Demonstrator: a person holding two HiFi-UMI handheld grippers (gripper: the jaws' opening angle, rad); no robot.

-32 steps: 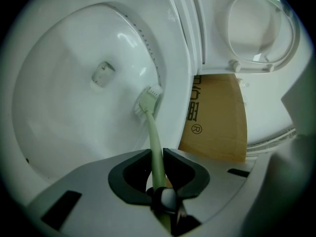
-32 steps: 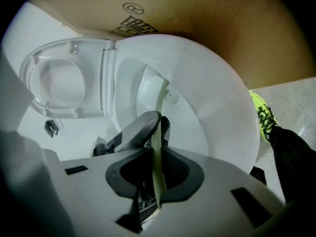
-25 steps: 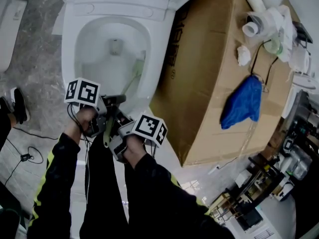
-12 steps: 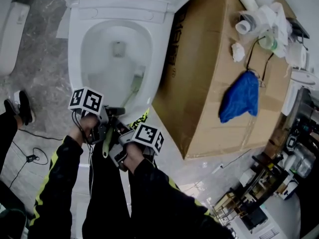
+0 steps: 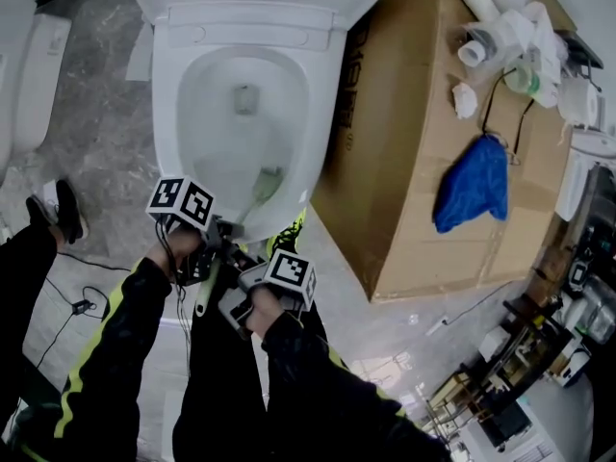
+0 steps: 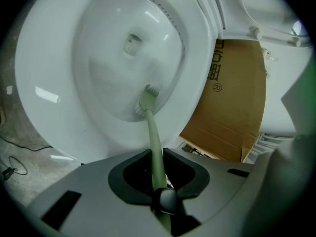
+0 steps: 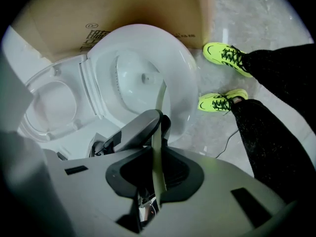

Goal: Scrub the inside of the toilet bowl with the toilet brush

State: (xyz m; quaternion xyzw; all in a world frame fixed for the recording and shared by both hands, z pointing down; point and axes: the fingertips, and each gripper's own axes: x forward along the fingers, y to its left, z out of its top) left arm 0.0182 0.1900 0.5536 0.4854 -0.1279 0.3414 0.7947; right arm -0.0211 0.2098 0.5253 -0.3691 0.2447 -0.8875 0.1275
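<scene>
Head view first: the white toilet bowl (image 5: 197, 85) sits open at the top, a big cardboard box (image 5: 404, 162) tight against its right side with a blue cloth (image 5: 472, 192) lying on it. Both grippers are stacked on the pale green toilet brush (image 5: 266, 183), the left gripper (image 5: 221, 231) ahead near the bowl's front rim, the right gripper (image 5: 238, 292) just behind it, and the brush head is down inside the bowl against the near right wall. Over to the left gripper view: the left gripper (image 6: 157, 156) has its jaws clamped tight on the thin green handle, and the toilet brush (image 6: 146, 101) runs straight out to its bristle head, pressed on the inner slope of the toilet bowl (image 6: 54, 78), with the cardboard box (image 6: 232, 112) off to the right. Now the right gripper view: the right gripper (image 7: 157, 152) also has its jaws squeezed onto the handle, the toilet brush (image 7: 161, 100) heading past the left gripper (image 7: 132, 130) into the toilet bowl (image 7: 183, 68), and two lime shoes (image 7: 223, 53) stand on the grey floor (image 7: 256, 14) beside it.
</scene>
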